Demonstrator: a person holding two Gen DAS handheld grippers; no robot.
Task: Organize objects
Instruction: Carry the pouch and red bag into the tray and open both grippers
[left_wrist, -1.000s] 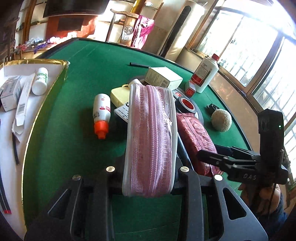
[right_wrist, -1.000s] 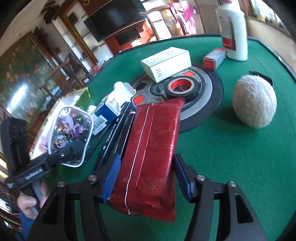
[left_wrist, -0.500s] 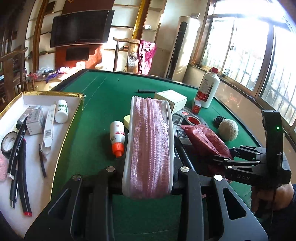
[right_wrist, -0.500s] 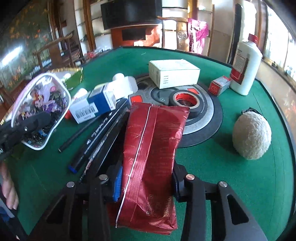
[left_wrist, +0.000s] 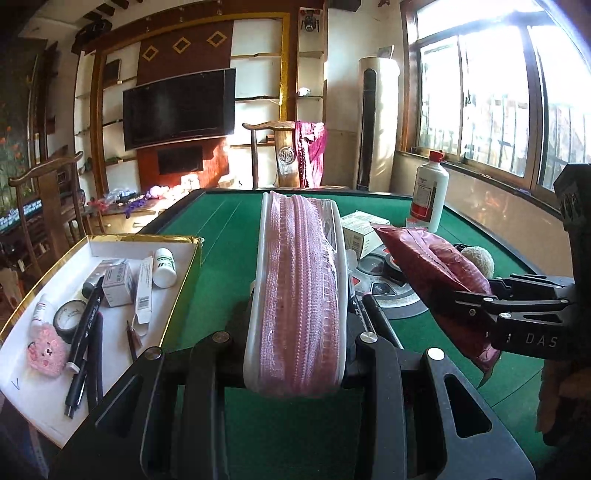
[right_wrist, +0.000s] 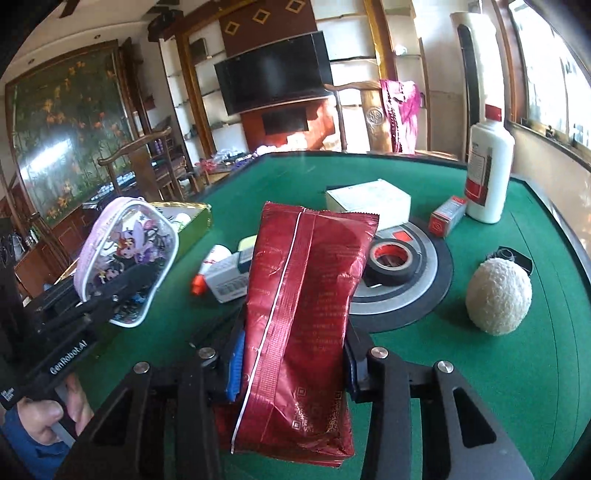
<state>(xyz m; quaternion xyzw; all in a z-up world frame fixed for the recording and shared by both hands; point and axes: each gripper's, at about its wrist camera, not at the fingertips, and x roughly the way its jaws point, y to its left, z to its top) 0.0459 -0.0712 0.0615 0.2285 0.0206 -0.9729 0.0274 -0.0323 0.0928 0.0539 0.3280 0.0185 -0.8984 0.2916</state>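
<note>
My left gripper (left_wrist: 295, 339) is shut on a pink zip pouch (left_wrist: 299, 295), held upright with the zip facing me, above the green table (left_wrist: 229, 236). In the right wrist view the pouch (right_wrist: 129, 258) shows its clear cartoon-printed side, off to the left. My right gripper (right_wrist: 291, 354) is shut on a red foil packet (right_wrist: 306, 295), which tilts up off the table. From the left wrist view the packet (left_wrist: 428, 273) hangs at the right. A gold-rimmed white box (left_wrist: 181, 288) at the left holds pens, tape, small bottles and a pink plush.
A round grey disc (right_wrist: 432, 273) carries a black tape roll (right_wrist: 391, 260) and a white carton (right_wrist: 369, 203). Nearby are a small red box (right_wrist: 447, 219), a tall white bottle (right_wrist: 487, 173), a fluffy ball (right_wrist: 498, 295), an orange-capped bottle (right_wrist: 207, 269) and pens under the packet.
The right jaws closed on the red packet and raised it off the table. The left gripper rose and tipped up with the pouch, bringing the white box into fuller view.
</note>
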